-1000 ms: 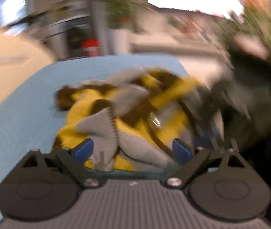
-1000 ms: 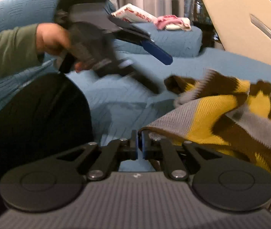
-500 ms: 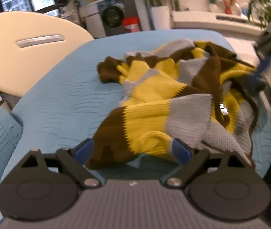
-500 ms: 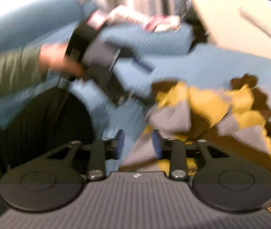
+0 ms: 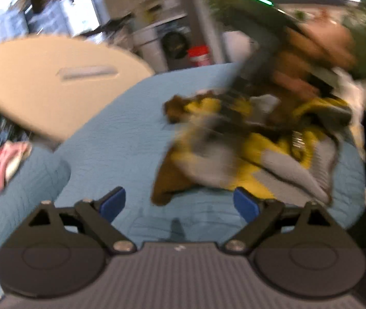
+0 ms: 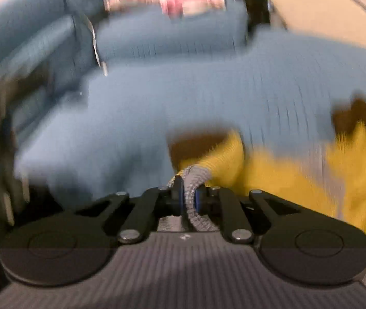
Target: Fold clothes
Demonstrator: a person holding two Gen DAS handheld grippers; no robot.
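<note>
Right wrist, hand-held gripper (image 6: 188,200) pinching sweater (image 6: 280,177)

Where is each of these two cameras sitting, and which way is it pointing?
Left wrist view: sits on the left gripper, looking forward and down over the blue bed cover at the striped sweater; its open blue-padded fingers show, plus the person's other hand in blur.
Right wrist view: sits on the right gripper, facing across the bed toward a blue cushion; its fingers are shut on a grey fold of the sweater.
Shared: the sweater, bed cover and beige headboard.
</note>
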